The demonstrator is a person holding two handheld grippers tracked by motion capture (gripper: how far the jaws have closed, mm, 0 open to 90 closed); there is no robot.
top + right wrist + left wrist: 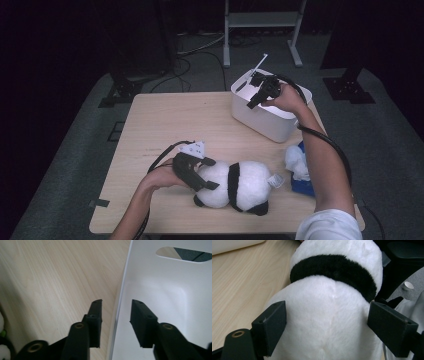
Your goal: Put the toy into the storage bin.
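Black jaws of the left gripper (325, 327) stand either side of the plush panda (329, 315), one pad at each flank of its white body; the fur bulges between them, though I cannot tell whether the pads press or merely bracket it. In the high view the panda (235, 185) lies on its side on the wooden table (165, 125), near the person's edge, with the left gripper (197, 175) at its head end and the left hand (165, 176) behind.

White bin (267, 112) as landmark: it sits at the table's far right corner, well apart from the panda. Right gripper (260, 92) hangs over the bin's near-left rim, held by the right hand (289, 97). In the right gripper view, the right gripper (117, 311) straddles the bin's wall (122, 302): one jaw outside over the table, one inside the bin. Gaps show on both sides of the wall, so nothing is clamped yet.

Between bin and table's near edge, to the right of the panda, a blue tissue pack (302, 182) lies with white tissue (296, 161) bunched on top.
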